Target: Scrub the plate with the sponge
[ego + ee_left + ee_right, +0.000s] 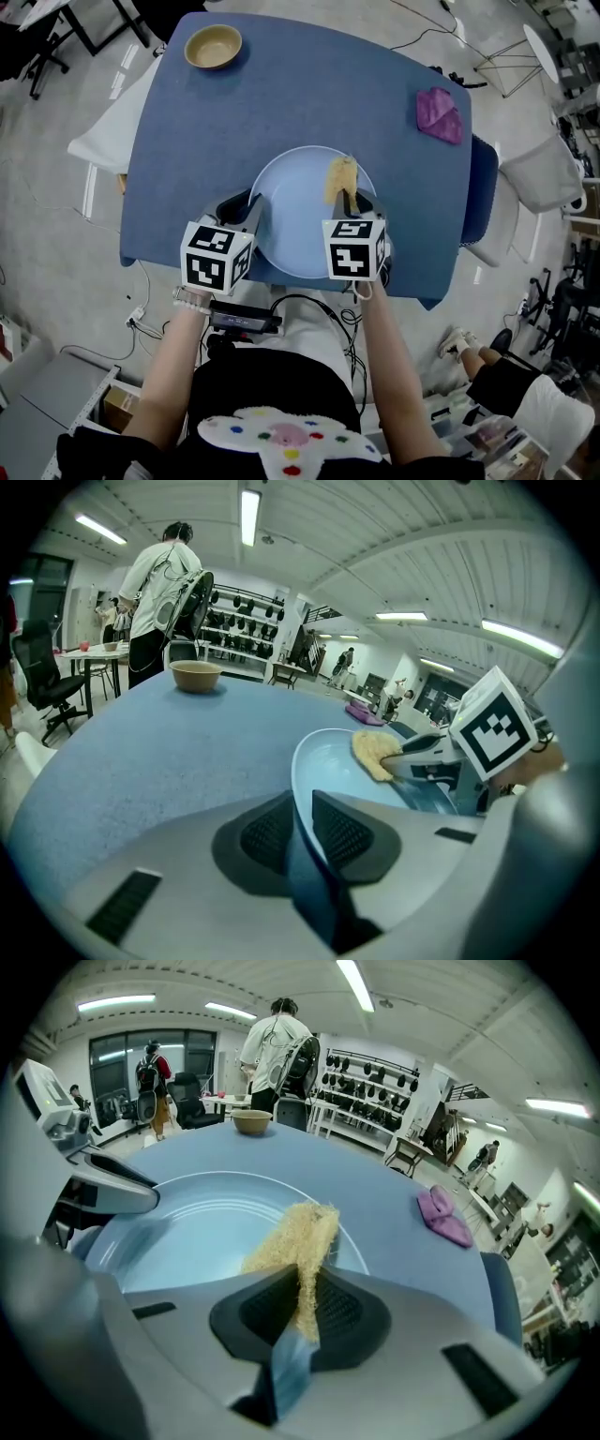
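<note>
A: Left tongs [300,808], state?

B: Narrowed onto the plate [291,220]. The near-left rim runs between the two pads, and both pads bear on it.

A: Right tongs [305,1302]?

B: Closed on the sponge [295,1232], a coarse yellow piece. The gripped end is pinched flat between the pads and the free end extends forward of the tips.

A: Position of the sponge against the plate?

B: Over the plate's right part, directly ahead of the right tongs and across from the left tongs. Whether it presses on the surface cannot be told.

A: Plate location?

B: On the blue counter [309,94], at its near edge, between the two tongs.

A: Other items?

B: A tan bowl [213,46] far beyond the left tongs. A purple cloth [439,114] beyond the right tongs, to their right.
</note>
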Motion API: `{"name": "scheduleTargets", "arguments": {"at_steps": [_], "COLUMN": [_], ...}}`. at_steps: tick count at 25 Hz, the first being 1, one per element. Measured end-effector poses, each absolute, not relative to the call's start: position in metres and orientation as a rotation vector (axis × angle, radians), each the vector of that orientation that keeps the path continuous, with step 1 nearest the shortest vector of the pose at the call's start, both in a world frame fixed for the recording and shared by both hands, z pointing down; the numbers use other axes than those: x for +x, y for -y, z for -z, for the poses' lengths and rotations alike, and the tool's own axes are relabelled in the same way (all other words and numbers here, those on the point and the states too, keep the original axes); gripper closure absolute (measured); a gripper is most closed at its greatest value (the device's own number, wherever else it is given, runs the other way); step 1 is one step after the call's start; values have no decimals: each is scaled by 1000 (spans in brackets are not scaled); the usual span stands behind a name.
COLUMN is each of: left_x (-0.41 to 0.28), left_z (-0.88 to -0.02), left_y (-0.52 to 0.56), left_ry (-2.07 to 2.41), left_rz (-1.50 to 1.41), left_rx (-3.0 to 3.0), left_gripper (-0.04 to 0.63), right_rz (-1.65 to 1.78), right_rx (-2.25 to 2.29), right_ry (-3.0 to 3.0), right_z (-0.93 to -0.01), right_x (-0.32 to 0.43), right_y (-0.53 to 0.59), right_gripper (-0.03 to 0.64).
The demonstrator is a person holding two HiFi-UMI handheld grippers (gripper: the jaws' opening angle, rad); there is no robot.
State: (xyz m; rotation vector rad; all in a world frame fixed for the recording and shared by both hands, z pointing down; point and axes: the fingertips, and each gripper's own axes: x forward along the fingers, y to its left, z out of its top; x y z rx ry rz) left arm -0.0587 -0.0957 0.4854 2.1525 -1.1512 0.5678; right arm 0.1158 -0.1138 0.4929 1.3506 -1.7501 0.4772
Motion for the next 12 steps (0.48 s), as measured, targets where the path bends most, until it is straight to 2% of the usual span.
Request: {"name": "scheduleTargets", "arguments": {"at_steps": [12], "left_x": [-60], "left_z": [-486], "left_y": [95], "left_ry": [1152], "left_rz": [-534], "left_rx": [2138], "left_gripper": [531], "right_rz": [-369], "right_rx": [1270], "right_ry": [1756], "right_z": [-496], "right_x": [104], "right_y": [129], "right_gripper": [576]}}
